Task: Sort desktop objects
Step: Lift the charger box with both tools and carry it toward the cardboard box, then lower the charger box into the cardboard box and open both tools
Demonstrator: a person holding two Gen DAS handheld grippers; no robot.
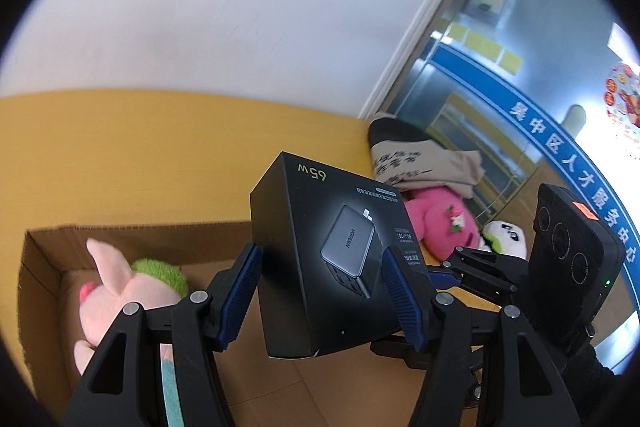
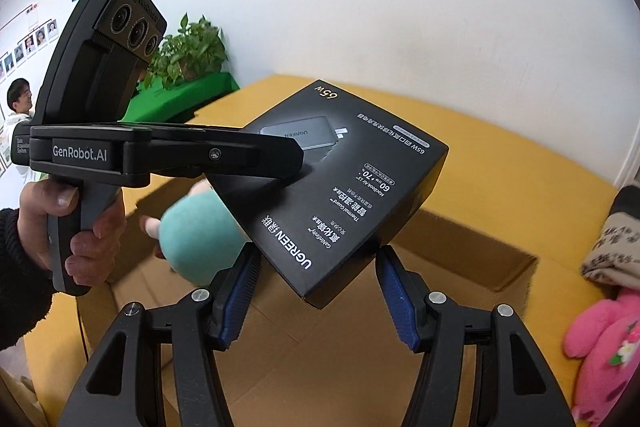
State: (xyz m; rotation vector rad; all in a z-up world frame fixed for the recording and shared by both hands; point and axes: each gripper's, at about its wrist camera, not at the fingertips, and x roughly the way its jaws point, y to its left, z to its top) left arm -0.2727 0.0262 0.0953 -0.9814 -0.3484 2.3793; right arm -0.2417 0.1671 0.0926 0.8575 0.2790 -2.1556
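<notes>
Black rectangular cardboard charger box (image 1: 328,251), "65W" printed: held in the air above the open brown cardboard carton (image 1: 44,259) on the yellow desk (image 1: 120,155). Left gripper (image 1: 320,295): blue pads pinching the box's two sides. Right gripper (image 2: 318,291): pads pinching the box's near corner. In the carton: pink pig plush (image 1: 116,291); teal round plush (image 2: 196,239). Beside the carton: pink plush toy (image 1: 440,223), panda plush (image 1: 506,237).

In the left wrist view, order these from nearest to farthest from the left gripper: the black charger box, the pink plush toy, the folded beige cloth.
1. Black charger box: clamped between the left gripper pads.
2. Pink plush toy: beyond, to the right, on the yellow table.
3. Folded beige cloth: behind the plush, by the wall.
</notes>
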